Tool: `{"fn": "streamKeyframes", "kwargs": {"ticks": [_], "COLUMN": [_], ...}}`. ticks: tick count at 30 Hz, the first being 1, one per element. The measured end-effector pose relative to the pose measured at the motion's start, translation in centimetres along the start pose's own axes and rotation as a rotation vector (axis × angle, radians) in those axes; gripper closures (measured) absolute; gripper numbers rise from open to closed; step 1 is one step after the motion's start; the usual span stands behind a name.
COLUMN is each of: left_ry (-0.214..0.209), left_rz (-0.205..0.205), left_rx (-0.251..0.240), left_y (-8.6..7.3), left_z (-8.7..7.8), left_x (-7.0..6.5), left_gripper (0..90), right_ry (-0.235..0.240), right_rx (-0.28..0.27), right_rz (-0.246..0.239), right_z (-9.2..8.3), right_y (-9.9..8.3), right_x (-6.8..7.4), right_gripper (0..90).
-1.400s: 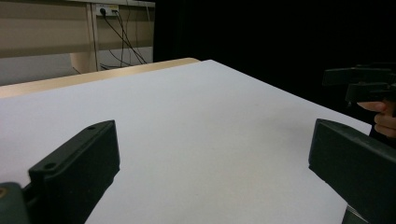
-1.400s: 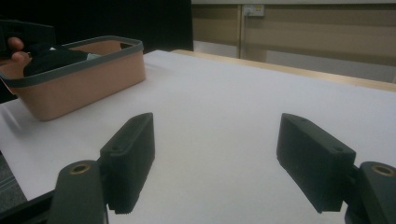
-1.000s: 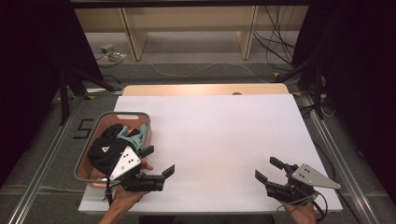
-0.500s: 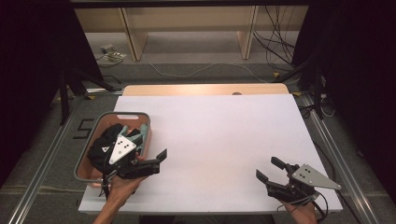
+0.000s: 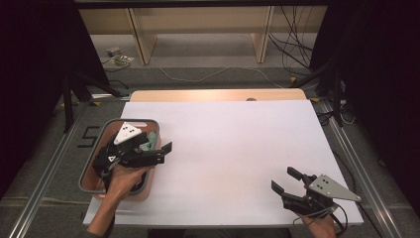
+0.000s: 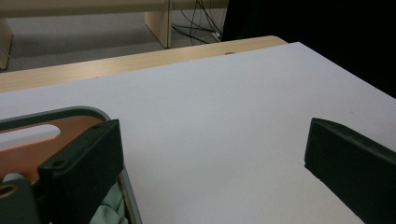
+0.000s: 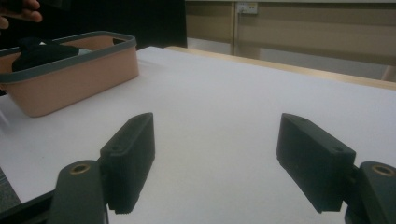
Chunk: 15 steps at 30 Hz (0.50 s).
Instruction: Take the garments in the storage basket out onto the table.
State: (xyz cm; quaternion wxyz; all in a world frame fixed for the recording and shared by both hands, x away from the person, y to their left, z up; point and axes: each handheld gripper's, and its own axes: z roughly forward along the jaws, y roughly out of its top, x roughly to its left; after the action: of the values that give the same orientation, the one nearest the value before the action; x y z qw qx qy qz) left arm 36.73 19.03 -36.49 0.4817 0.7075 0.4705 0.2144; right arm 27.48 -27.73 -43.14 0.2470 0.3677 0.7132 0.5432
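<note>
My left jaws stand wide apart over the basket; the pale green cloth lies just below and behind them. My right gripper, also spread, rests well apart.

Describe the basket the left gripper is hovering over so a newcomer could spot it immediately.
Start at the white table and go to its near left corner. There sits a peach-coloured basket with a grey rim, holding dark and pale green cloth, under the open left gripper. Nothing else on the table is a container.
</note>
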Motion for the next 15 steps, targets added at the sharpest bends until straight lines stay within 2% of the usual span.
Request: {"fn": "streamKeyframes", "kwargs": {"ticks": [2, 4, 11, 15], "left_ry": [0.016, 0.065, 0.092, 0.175], "left_rz": [0.0, 0.002, -0.044, 0.004], "left_rx": [0.033, 0.058, 0.167, 0.267], "left_y": [0.4, 0.5, 1.7, 2.0], "left_z": [0.3, 0.6, 1.9, 2.6], "left_x": [0.5, 0.8, 2.5, 3.7], "left_gripper": [4.1, 6.1, 6.9, 6.8], "right_ry": [0.0, 0.003, 0.007, 0.011], "right_rx": [0.002, 0.001, 0.015, 0.015], "right_rz": [-0.002, -0.002, -0.005, -0.004], "right_z": [0.0, 0.0, 0.2, 0.2], "right_y": [0.0, 0.0, -0.1, -0.1], "right_x": [0.0, 0.0, 0.1, 0.1], "right_gripper": [28.6, 28.5, 28.6, 28.6]}}
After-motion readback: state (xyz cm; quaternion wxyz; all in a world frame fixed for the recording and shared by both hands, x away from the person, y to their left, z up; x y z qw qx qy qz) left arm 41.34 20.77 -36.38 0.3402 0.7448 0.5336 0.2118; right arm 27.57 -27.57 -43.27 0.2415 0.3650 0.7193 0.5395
